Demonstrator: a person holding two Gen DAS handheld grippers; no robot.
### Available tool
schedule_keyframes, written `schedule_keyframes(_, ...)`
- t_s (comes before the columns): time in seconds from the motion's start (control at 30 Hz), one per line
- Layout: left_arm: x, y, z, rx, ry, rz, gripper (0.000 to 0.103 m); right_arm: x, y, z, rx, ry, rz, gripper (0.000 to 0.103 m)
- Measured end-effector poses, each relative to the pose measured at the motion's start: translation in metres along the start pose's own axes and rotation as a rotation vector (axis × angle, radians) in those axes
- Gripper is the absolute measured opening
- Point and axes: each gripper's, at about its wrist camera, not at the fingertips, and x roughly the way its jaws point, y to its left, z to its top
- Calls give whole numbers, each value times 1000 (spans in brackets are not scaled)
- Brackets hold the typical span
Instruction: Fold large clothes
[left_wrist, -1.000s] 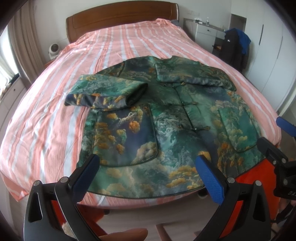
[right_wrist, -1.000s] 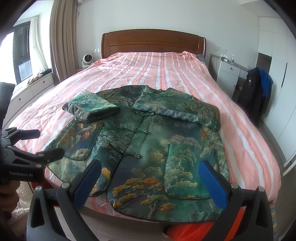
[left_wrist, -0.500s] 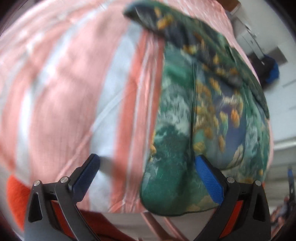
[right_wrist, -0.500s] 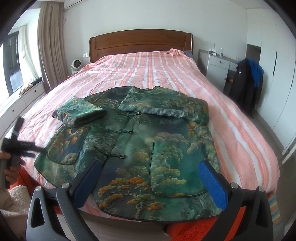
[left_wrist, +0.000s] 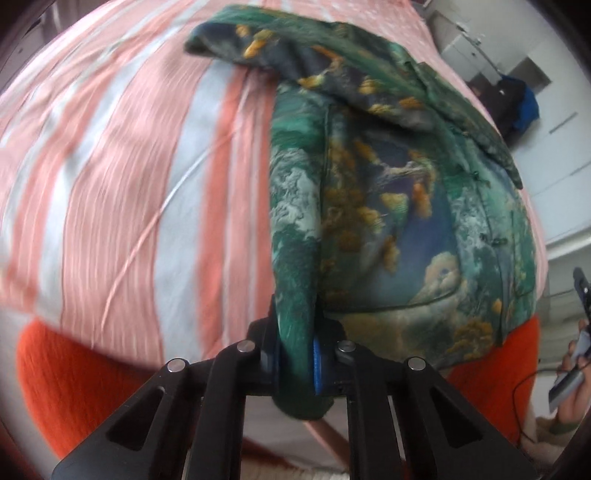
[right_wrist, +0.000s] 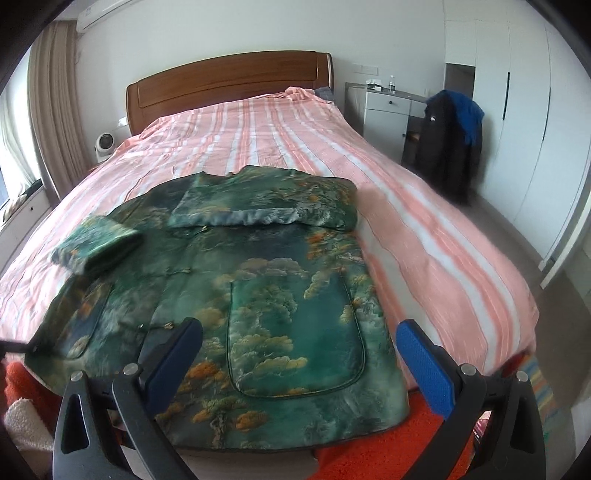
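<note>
Left wrist view, from left to right: the striped bedspread (left_wrist: 122, 192) in pink and white fills the left half, blurred, with an orange blanket (left_wrist: 74, 376) hanging below its edge. At bottom centre the left hand-held gripper (left_wrist: 297, 360) is closed on the lower side corner of the green patterned jacket (left_wrist: 406, 221), a fold of the cloth pinched between its blue pads. The rest of the jacket lies flat on the bed to the right, one sleeve folded across its upper part. At the far right edge a hand (left_wrist: 570, 391) holds the other tool.

Right wrist view, from left to right: curtains (right_wrist: 55, 110) and a small white fan (right_wrist: 104, 146) stand beside the wooden headboard (right_wrist: 229, 81). The jacket (right_wrist: 258, 295) lies spread at the foot of the bed, front up, both sleeves folded inward, its hem at the mattress edge. The right hand-held gripper (right_wrist: 299, 356) hovers above the hem, jaws wide apart with nothing between them. Further right are a white cabinet (right_wrist: 388, 114) and a dark coat (right_wrist: 447, 147) hanging before white wardrobe doors (right_wrist: 517, 129).
</note>
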Motion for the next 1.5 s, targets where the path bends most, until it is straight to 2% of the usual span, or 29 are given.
schedule_keyframes(0.1, 6, 7, -13, -40, 24, -6, 10, 13, 6, -2, -2, 23, 23, 103)
schedule_keyframes(0.23, 11, -1, -14, -10, 16, 43, 11, 25, 20, 0, -42, 20, 68, 103)
schedule_keyframes(0.3, 15, -6, -9, -1, 22, 64, 20, 28, 25, 3, -82, 2, 79, 103)
schedule_keyframes(0.37, 13, -5, -4, -6, 33, 89, 40, 31, 30, 10, -144, -20, 96, 103)
schedule_keyframes(0.4, 9, -3, -3, -10, 24, 102, 43, 33, 33, 15, -176, -33, 102, 103)
schedule_keyframes(0.53, -31, 5, 2, 2, -106, 185, 58, 55, 45, 45, -355, -92, 98, 103)
schedule_keyframes(0.57, -41, 4, 6, 8, -147, 205, 63, 68, 53, 55, -425, -103, 101, 103)
schedule_keyframes(0.67, -59, -5, 16, 33, -229, 247, 69, 117, 85, 78, -606, -80, 131, 103)
schedule_keyframes(0.77, -60, -19, 24, 42, -250, 266, 71, 174, 130, 91, -771, -34, 158, 102)
schedule_keyframes(0.83, -56, -25, 22, 46, -246, 264, 72, 216, 162, 94, -871, -39, 94, 102)
schedule_keyframes(0.9, -52, -26, 18, 60, -234, 282, 72, 249, 172, 98, -889, -25, 25, 101)
schedule_keyframes(0.93, -55, -24, 10, 69, -229, 294, 72, 265, 171, 104, -853, 4, 20, 84)
schedule_keyframes(0.97, -53, -28, 8, 83, -225, 312, 72, 275, 164, 112, -789, 47, 38, 67)
schedule_keyframes(1.0, -52, -28, 8, 95, -225, 325, 72, 280, 155, 122, -716, 83, 67, 32)
schedule_keyframes(1.03, -53, -27, 8, 103, -228, 334, 72, 276, 141, 133, -632, 91, 95, 17)
schedule_keyframes(1.07, -57, -21, 5, 105, -233, 335, 72, 265, 122, 145, -560, 54, 89, 13)
schedule_keyframes(1.13, -59, -17, 9, 99, -242, 330, 72, 238, 76, 165, -435, -8, 79, 12)
schedule_keyframes(1.23, -59, -16, 20, 92, -252, 315, 72, 196, -27, 189, -185, -66, 20, 12)
schedule_keyframes(1.3, -56, -21, 30, 112, -260, 310, 72, 175, -98, 192, -53, -92, -80, 13)
schedule_keyframes(1.37, -54, -31, 39, 149, -274, 314, 72, 168, -171, 181, 52, -64, -205, 15)
schedule_keyframes(1.4, -51, -37, 43, 178, -279, 317, 72, 170, -212, 165, 116, -22, -264, 23)
schedule_keyframes(1.43, -49, -44, 47, 208, -282, 321, 74, 173, -236, 154, 153, 8, -301, 40)
schedule_keyframes(1.5, -44, -61, 54, 287, -287, 338, 78, 180, -286, 116, 242, 94, -383, 61)
